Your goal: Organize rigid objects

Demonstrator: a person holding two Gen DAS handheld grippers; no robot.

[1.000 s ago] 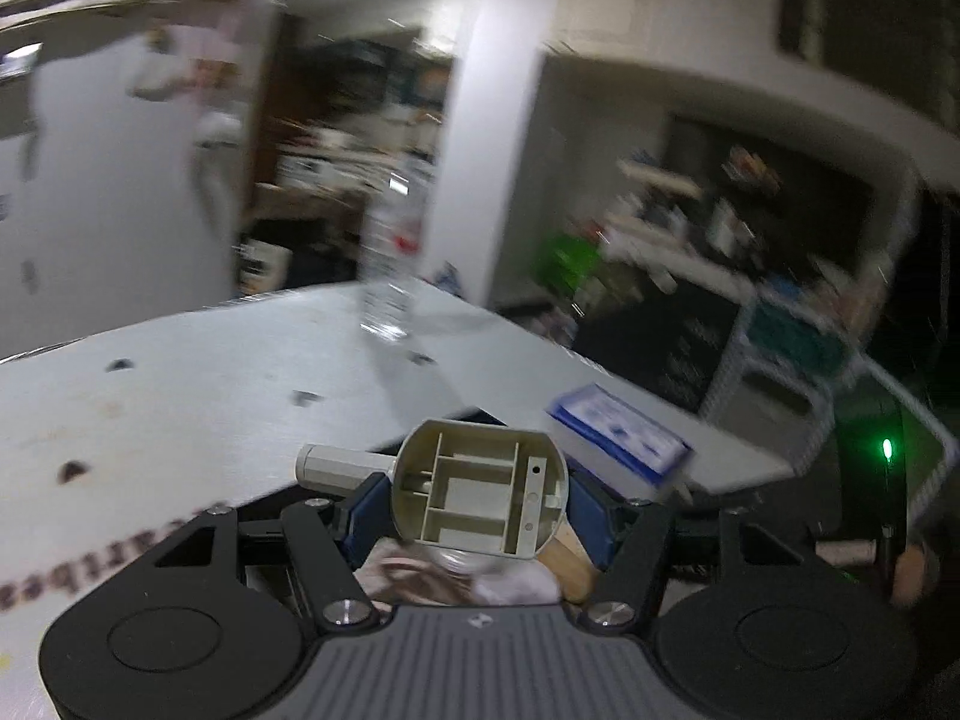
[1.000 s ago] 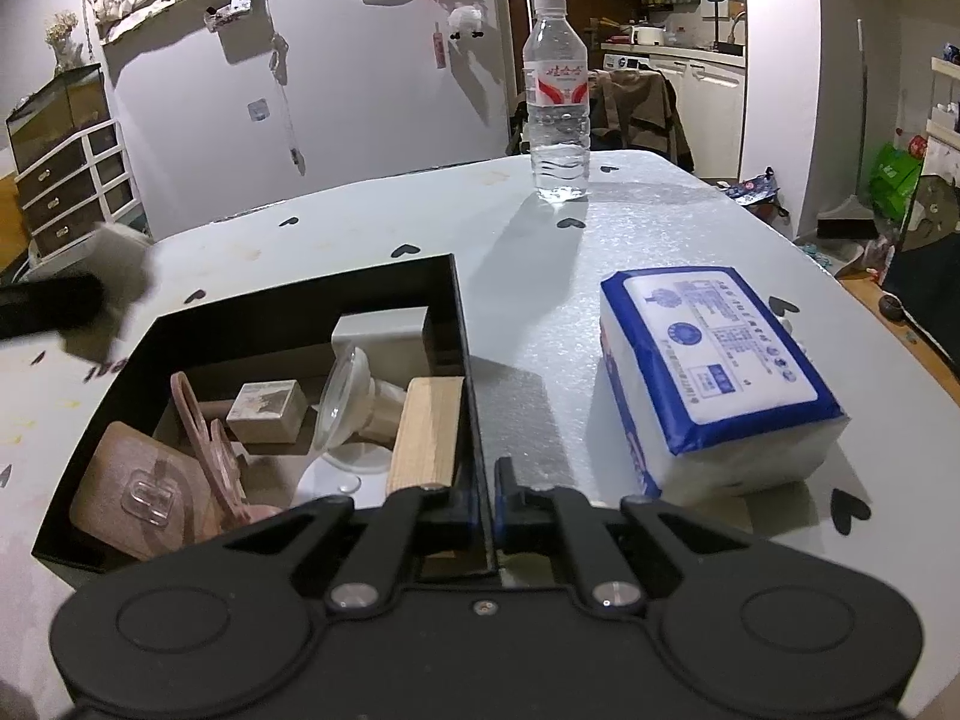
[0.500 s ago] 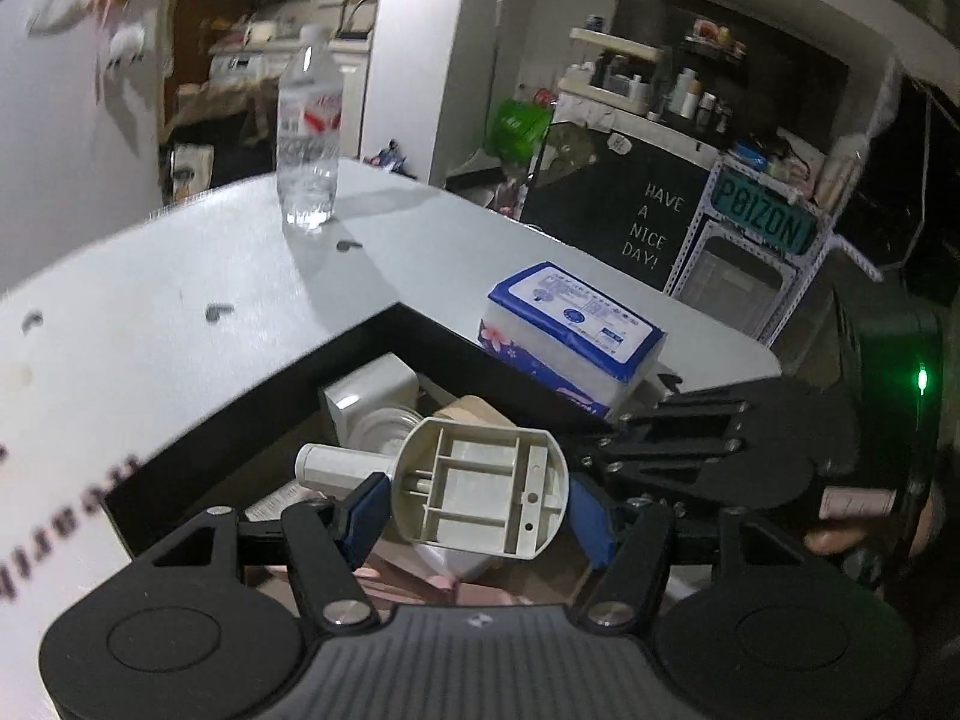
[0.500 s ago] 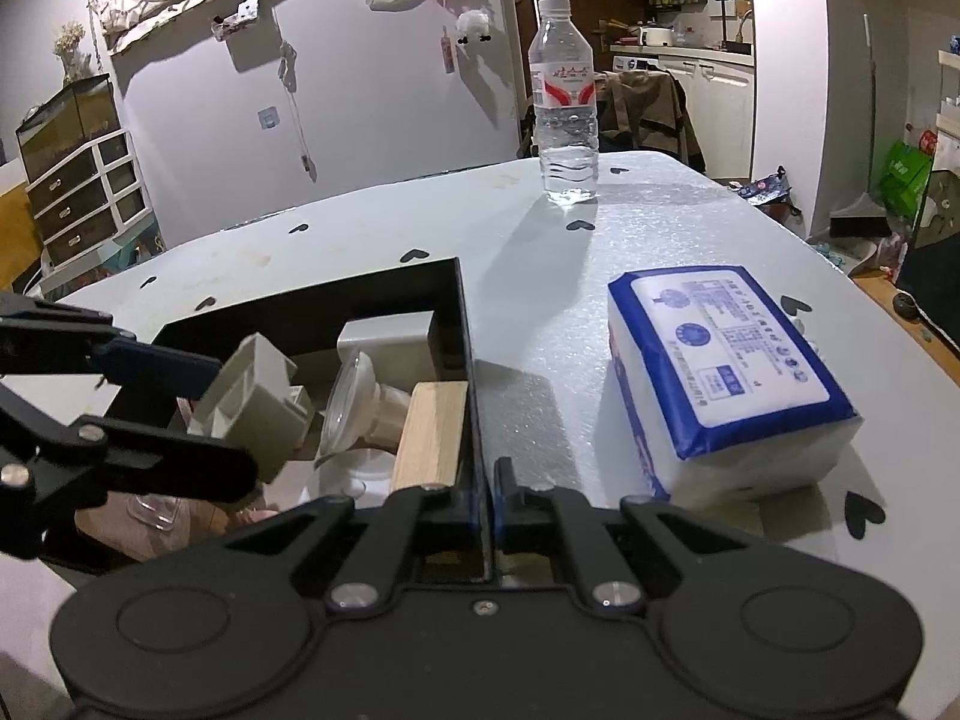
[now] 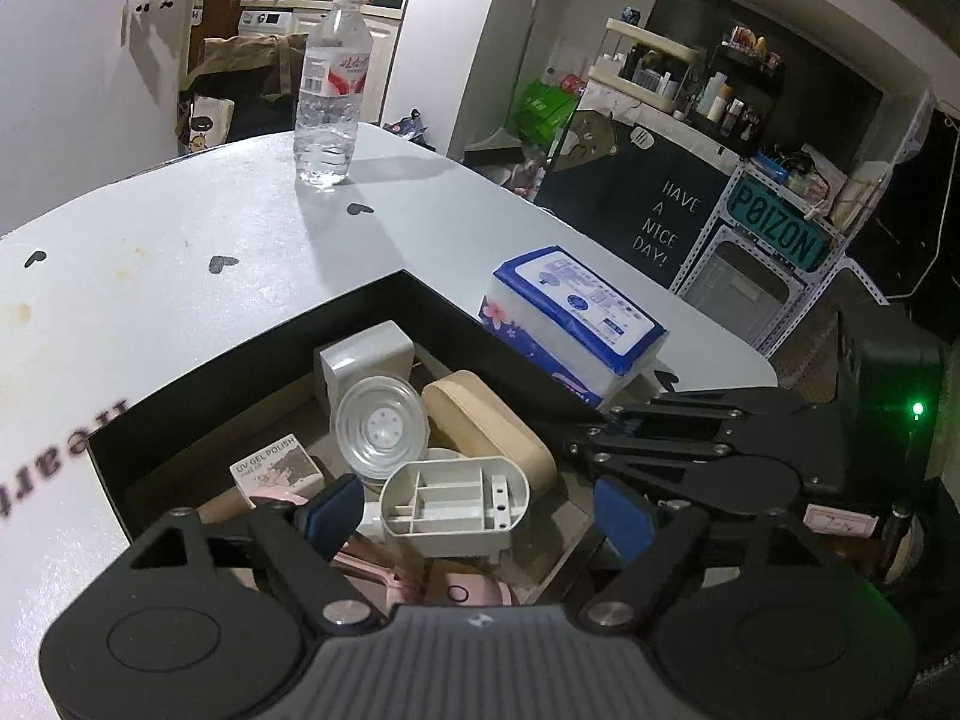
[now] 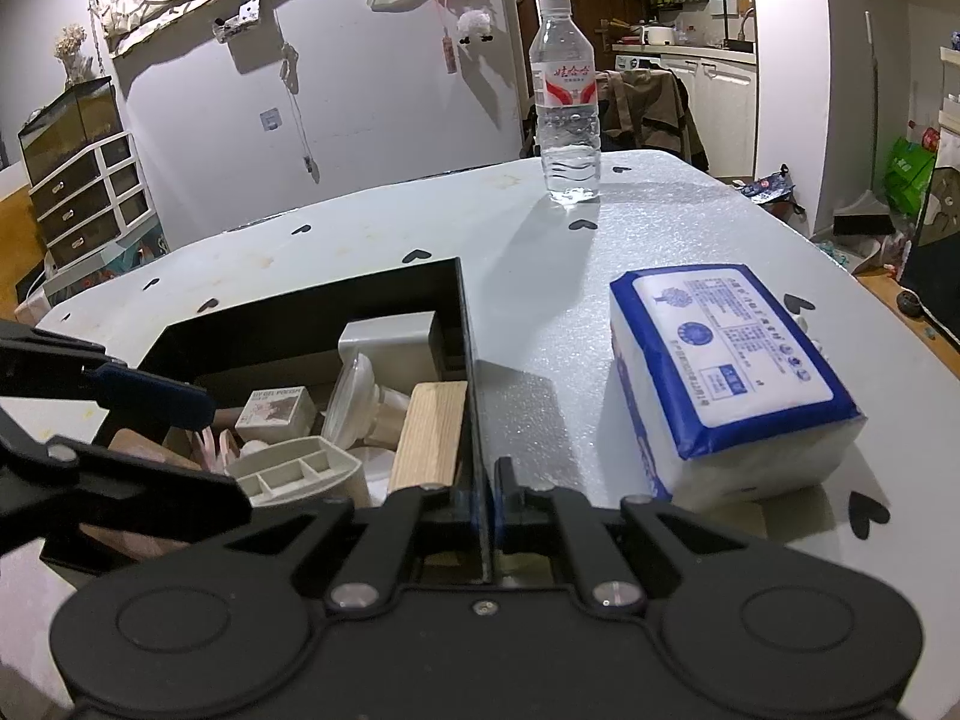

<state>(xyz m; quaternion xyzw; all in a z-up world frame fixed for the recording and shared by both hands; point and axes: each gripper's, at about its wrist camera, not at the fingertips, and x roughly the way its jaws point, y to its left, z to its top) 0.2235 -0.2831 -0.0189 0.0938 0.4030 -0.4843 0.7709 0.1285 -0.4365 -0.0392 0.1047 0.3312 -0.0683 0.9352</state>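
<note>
The left claw [image 5: 480, 519] hangs over the black box [image 5: 264, 354] with its blue pads [image 5: 333, 513] spread apart; its jaws have just been opening, and the grey ribbed plastic piece [image 5: 456, 501] lies between them, touched by neither pad as far as the left wrist view shows; it appears to rest on the things below it inside the box, hollow side up, which fits a piece let go where it belongs. Around it the box holds the sorted hard items packed close: a small carton printed UV GEL POLISH [image 5: 276, 471] to its left, pink pieces [image 5: 420, 585] beneath, a clear round suction cup [image 5: 381, 426] and a grey holder [image 5: 366, 357] behind, a tan wooden block [image 5: 486, 426] to the right; they are crowded together because the box serves as the collecting place, and the new piece seems to have only the top layer left to sit on.

Right of the box, the right claw [image 6: 487, 501] is clamped together on the box's thin right wall [image 6: 471, 372], one finger inside and one outside; I judge this grip is there to steady the box while the other hand drops things in. Further right on the worktop [image 6: 540, 276] a blue-and-white tissue pack [image 6: 726, 360] lies just beside the box; being soft, it likely stays out. A water bottle [image 6: 567, 102] stands upright, well apart, at the far edge.
</note>
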